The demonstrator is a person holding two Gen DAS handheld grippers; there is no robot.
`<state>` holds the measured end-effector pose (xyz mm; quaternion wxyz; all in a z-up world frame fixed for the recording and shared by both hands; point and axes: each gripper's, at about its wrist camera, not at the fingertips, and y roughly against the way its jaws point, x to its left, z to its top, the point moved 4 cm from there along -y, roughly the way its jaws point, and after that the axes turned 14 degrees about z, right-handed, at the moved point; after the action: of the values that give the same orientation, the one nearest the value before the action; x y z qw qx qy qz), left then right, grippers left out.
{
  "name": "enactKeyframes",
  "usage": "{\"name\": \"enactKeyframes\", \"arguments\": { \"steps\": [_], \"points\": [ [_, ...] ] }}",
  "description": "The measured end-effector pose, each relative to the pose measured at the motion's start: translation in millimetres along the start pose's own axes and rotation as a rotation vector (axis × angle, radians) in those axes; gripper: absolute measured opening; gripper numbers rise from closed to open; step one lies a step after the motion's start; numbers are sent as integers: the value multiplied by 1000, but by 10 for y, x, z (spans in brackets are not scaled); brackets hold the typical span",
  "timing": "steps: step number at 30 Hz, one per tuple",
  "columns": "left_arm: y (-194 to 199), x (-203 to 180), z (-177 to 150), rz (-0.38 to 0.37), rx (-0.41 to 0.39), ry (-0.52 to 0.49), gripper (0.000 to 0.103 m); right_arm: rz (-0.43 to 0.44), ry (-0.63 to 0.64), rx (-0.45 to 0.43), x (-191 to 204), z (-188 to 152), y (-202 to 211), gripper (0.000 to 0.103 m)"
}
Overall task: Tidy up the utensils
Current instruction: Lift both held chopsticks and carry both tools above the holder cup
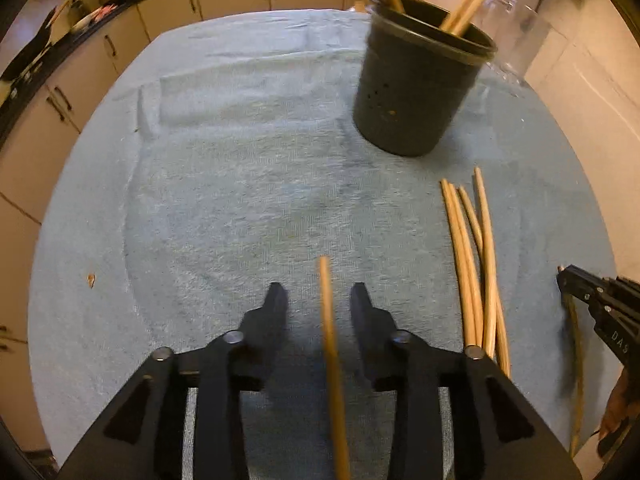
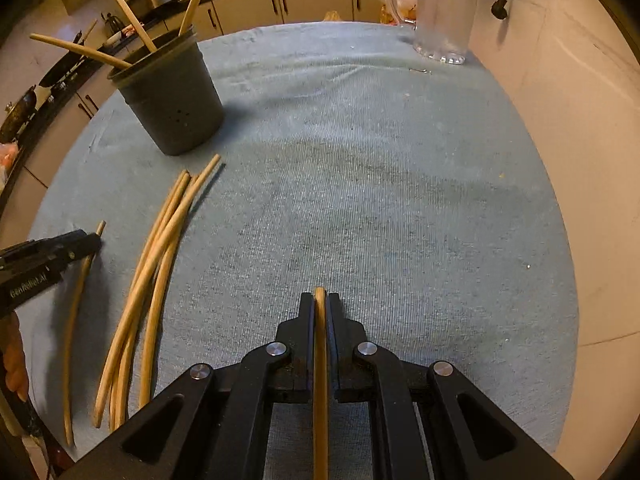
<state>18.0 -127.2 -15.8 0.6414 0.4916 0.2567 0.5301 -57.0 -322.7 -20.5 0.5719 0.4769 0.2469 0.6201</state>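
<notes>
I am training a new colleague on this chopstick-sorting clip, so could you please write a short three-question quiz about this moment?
1. True or false: the right gripper is shut on a chopstick.
2. Where do the sorted chopsticks stand? A) in the dark cup B) in the glass mug C) in a drawer
3. Fill in: the left gripper has its jaws ____, with a chopstick between them, untouched.

Key: 1 true. 2 A. 3 open. A loose bundle of chopsticks lies on the blue cloth.
</notes>
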Motion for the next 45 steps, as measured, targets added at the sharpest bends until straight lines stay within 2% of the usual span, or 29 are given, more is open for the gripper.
{"name": "enactKeyframes", "arguments": {
  "steps": [3,5,7,8,10,12,14,18,22,26,32,38,45],
  "points": [
    [21,-92,-8,32,-14,-62,40,-18,16,13,11,33,-46,18],
    [28,-98,-2,25,-12,-69,39,-39,34,26,8,45,-51,19],
    [12,-95,-2,16,-19,-76,24,-58,51,46,12,45,-70,19],
    [-43,-82,18,20,-29,-84,6,-68,62,55,34,55,-84,19],
    [-25,-80,-2,26,-46,-77,5,-77,89,69,53,73,-87,16],
    [-2,-111,-30,13,-62,-62,5,-54,99,80,94,89,-108,6],
    [57,-100,-35,-1,-79,-37,5,-37,84,70,97,92,-89,6],
    [370,-56,-75,0,-150,-19,5,8,82,-19,142,88,122,6],
    [753,-7,-123,19,-243,0,5,14,101,-113,239,107,398,6],
    [1078,43,-195,47,-330,19,5,26,124,-232,387,88,825,6],
    [1426,68,-317,71,-421,30,5,32,161,-381,586,-6,1392,6],
    [1685,128,-416,69,-480,56,5,50,162,-484,771,-73,1701,6],
    [1974,237,-504,62,-536,93,5,53,181,-539,891,-116,1886,6]
  ]
}}
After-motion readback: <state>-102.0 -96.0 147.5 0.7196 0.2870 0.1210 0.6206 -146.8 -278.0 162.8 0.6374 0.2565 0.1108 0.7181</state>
